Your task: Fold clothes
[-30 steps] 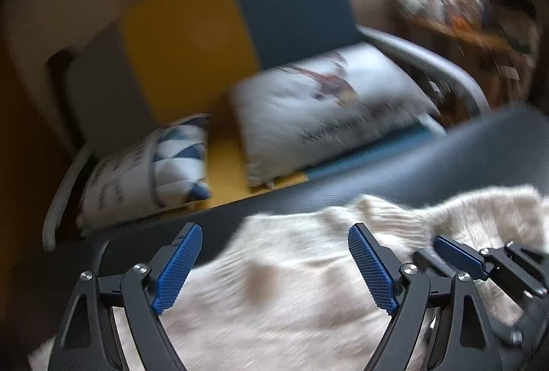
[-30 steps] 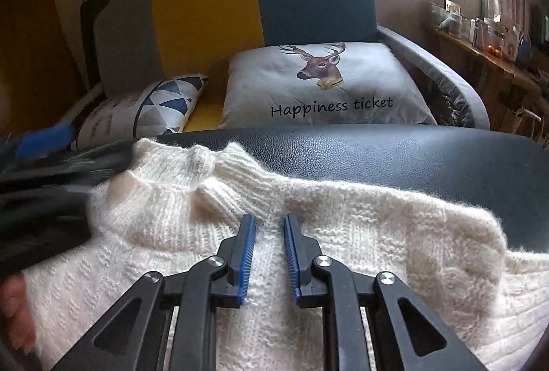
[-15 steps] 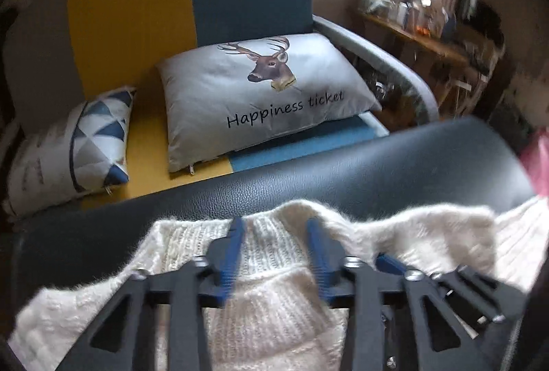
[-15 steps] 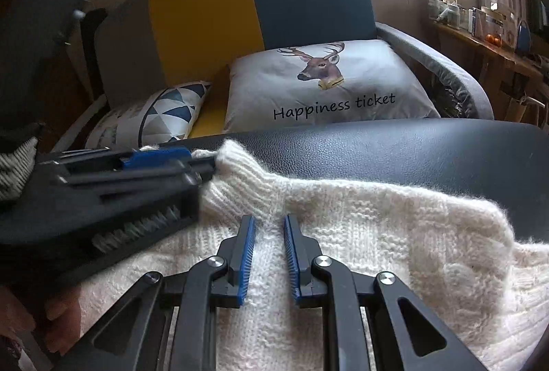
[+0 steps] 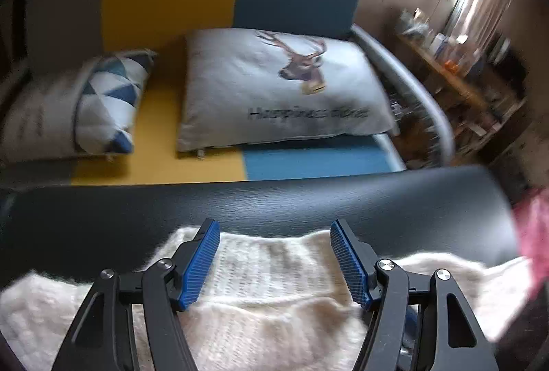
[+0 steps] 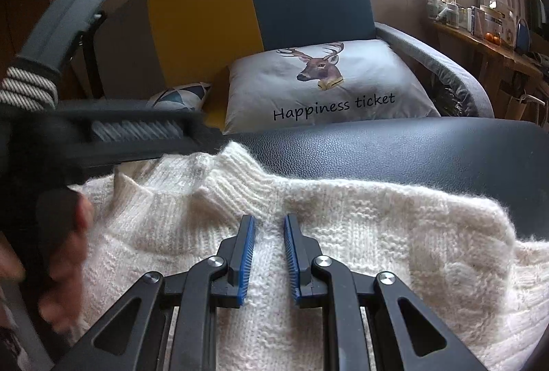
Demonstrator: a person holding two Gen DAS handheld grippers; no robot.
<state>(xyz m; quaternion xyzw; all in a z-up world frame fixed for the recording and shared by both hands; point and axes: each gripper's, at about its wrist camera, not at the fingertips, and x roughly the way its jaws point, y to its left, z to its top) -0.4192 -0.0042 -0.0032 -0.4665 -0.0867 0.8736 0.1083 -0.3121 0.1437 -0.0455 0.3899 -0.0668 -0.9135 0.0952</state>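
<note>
A cream knitted sweater (image 6: 360, 233) lies flat on a black padded surface (image 6: 394, 151), its ribbed collar (image 6: 240, 178) toward the far edge. My left gripper (image 5: 274, 254) is open, its blue pads to either side of the collar (image 5: 274, 257), just above the knit. It also shows in the right wrist view (image 6: 192, 134) from the side at the collar's left. My right gripper (image 6: 269, 251) has its jaws narrowly apart over the sweater below the collar, with no fabric seen pinched between them.
Beyond the black surface stands a yellow and blue armchair (image 6: 274, 0) with a deer cushion (image 6: 326, 86) and a triangle-pattern cushion (image 5: 103, 103). A cluttered wooden shelf (image 6: 487, 38) runs along the right wall. Something pink (image 5: 535, 233) shows at the right edge.
My left gripper has swung right over the collar, narrowed half a second ago, and opened wide again. My right gripper has stayed in place.
</note>
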